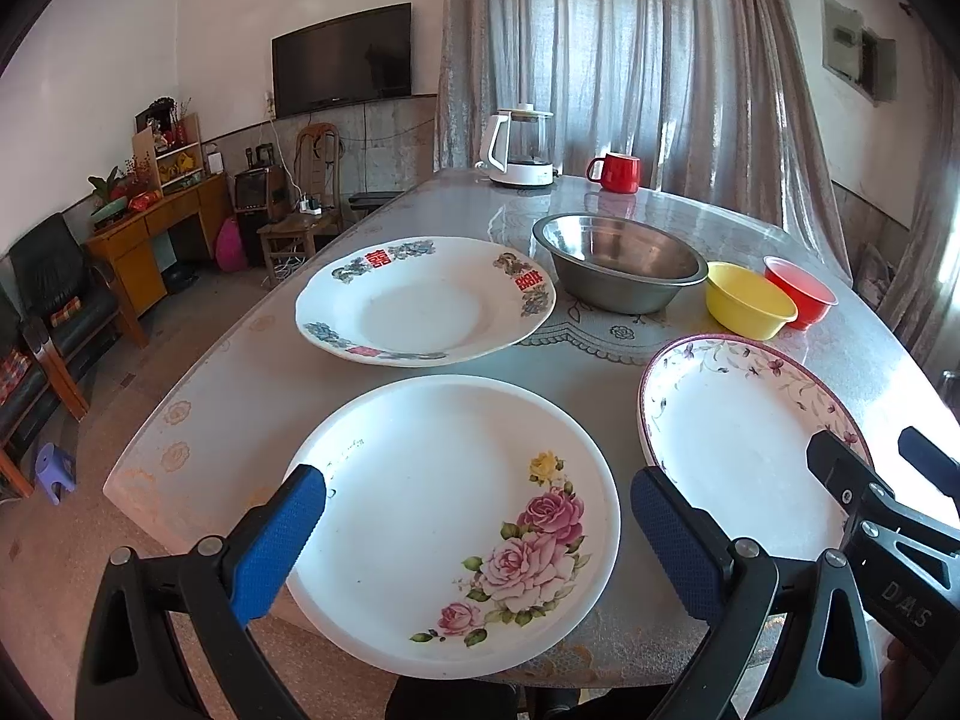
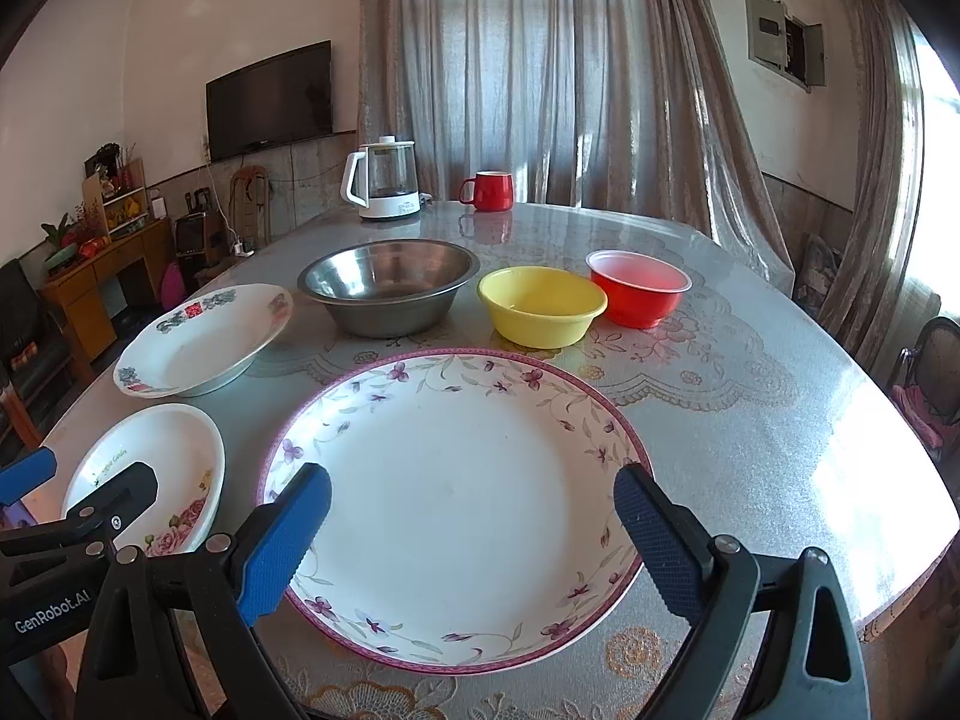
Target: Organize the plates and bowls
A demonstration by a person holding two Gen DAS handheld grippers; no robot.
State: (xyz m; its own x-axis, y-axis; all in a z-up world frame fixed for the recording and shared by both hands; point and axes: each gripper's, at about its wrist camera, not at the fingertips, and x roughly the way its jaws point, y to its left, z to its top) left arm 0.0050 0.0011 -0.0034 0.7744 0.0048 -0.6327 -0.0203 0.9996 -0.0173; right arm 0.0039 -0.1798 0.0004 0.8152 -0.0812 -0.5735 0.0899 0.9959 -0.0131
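My left gripper (image 1: 477, 516) is open, hovering over a white plate with pink roses (image 1: 444, 516) at the table's near edge. My right gripper (image 2: 471, 516) is open above a purple-flowered plate with a pink rim (image 2: 456, 498). Both grippers are empty. A white plate with red characters (image 1: 420, 300) lies farther back on the left. Behind the plates stand a steel bowl (image 2: 387, 285), a yellow bowl (image 2: 540, 306) and a red bowl (image 2: 639, 288) in a row.
A white kettle (image 2: 387, 186) and a red mug (image 2: 492, 189) stand at the far edge of the round table (image 2: 750, 420). Curtains hang behind. A chair (image 2: 927, 372) is at the right; a desk (image 1: 150, 240) and armchairs (image 1: 60, 300) are at the left.
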